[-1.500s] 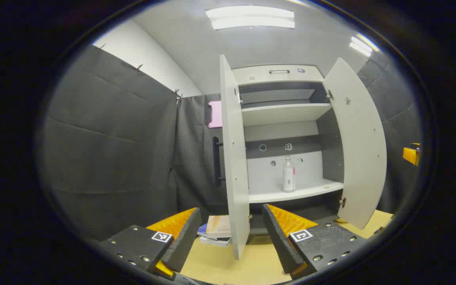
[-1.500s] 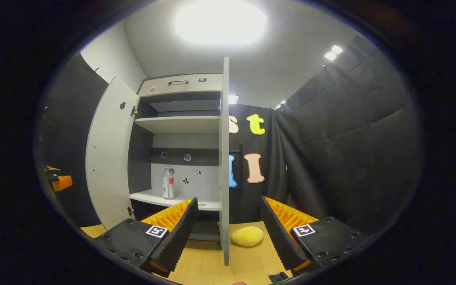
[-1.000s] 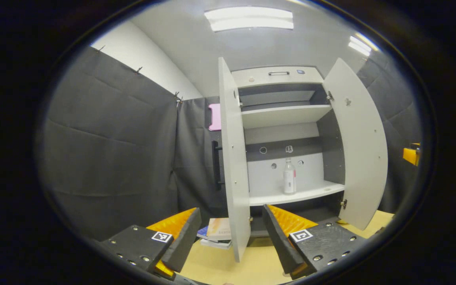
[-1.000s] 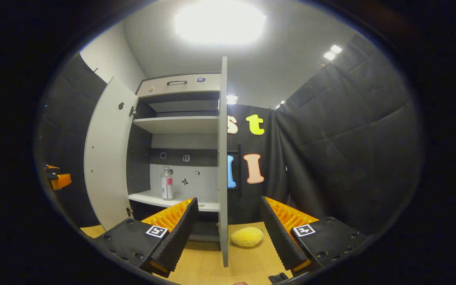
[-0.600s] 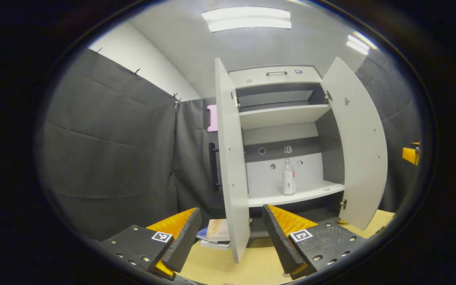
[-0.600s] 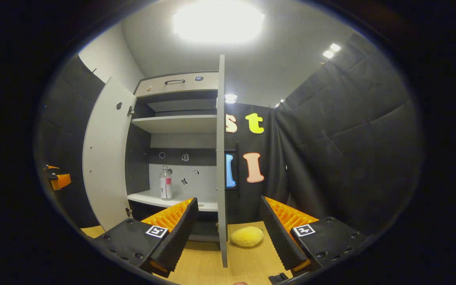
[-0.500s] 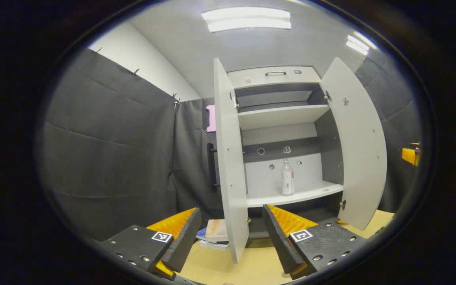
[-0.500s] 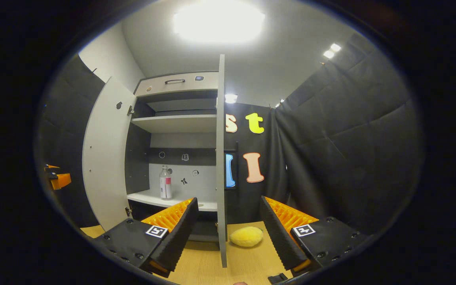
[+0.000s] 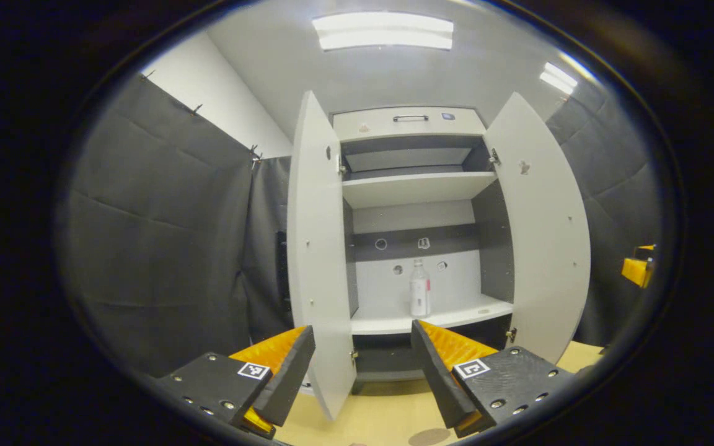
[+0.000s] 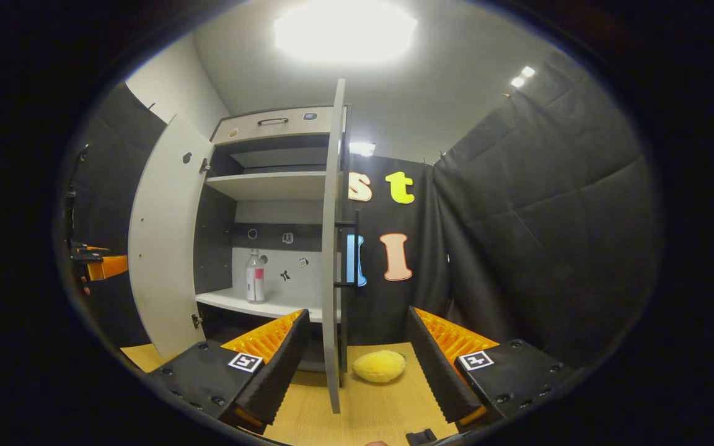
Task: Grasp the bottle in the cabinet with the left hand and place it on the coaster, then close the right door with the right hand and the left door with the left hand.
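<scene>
1. The left gripper (image 9: 362, 365) is standing with its jaws spread wide, holding nothing and touching nothing; its two fingers are reaching up from the bottom of the left gripper view, one on each side of the lower edge of the left door (image 9: 320, 260).
2. The right gripper (image 10: 356, 359) is likewise gaping wide with nothing between its fingers; in the right gripper view they are framing the bottom edge of the right door (image 10: 331, 248) without touching it.
3. The cabinet (image 9: 416, 179) is standing on the wooden table (image 9: 382, 415) with both doors swung open toward the cameras.
4. The bottle (image 9: 419, 289) is standing upright on the cabinet's lower shelf (image 9: 456, 317), near the back wall, well apart from both grippers; in the right gripper view it (image 10: 254, 277) is showing a pinkish label.
5. A dark round patch, possibly the coaster (image 9: 428, 437), is lying on the table at the bottom edge of the left gripper view; it is too cut off to tell for sure.
6. A yellow soft lump (image 10: 379, 366) is resting on the table just beside the right door's lower edge, between the right gripper's fingers in that view.
7. The other gripper is peeking in at the far right of the left gripper view (image 9: 636, 271) and at the far left of the right gripper view (image 10: 100, 265).
</scene>
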`<state>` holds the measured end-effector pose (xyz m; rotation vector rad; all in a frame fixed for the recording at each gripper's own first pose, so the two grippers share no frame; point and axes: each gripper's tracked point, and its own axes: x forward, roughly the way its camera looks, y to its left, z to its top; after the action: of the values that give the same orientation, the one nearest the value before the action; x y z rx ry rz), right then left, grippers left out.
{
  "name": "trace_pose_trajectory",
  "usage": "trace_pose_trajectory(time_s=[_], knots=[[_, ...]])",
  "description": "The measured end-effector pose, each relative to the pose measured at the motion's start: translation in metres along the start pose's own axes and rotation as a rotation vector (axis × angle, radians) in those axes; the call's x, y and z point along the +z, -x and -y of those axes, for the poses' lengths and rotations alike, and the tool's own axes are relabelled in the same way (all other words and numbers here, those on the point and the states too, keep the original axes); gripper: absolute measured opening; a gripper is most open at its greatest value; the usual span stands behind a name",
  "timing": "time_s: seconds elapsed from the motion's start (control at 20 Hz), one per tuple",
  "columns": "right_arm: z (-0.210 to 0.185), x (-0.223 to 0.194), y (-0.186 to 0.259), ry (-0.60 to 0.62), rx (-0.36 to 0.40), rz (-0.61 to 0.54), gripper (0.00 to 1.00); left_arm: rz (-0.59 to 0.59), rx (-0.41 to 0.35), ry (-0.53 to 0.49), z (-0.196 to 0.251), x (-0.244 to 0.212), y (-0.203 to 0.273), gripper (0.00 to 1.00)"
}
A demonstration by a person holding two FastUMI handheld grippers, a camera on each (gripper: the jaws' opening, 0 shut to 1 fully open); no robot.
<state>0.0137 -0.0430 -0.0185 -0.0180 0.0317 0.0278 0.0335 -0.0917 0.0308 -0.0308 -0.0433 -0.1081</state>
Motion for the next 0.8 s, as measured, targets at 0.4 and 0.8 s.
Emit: trace_pose_trajectory(time_s=[0.4, 0.8], knots=[[0.028, -0.01, 0.011, -0.025, 0.004, 0.0, 0.99, -0.036, -0.081, 0.065, 0.056, -0.005, -0.057, 0.91], [0.062, -0.015, 0.005, -0.051, -0.116, -0.013, 0.99, -0.026, -0.131, 0.113, 0.071, -0.011, -0.152, 0.97]])
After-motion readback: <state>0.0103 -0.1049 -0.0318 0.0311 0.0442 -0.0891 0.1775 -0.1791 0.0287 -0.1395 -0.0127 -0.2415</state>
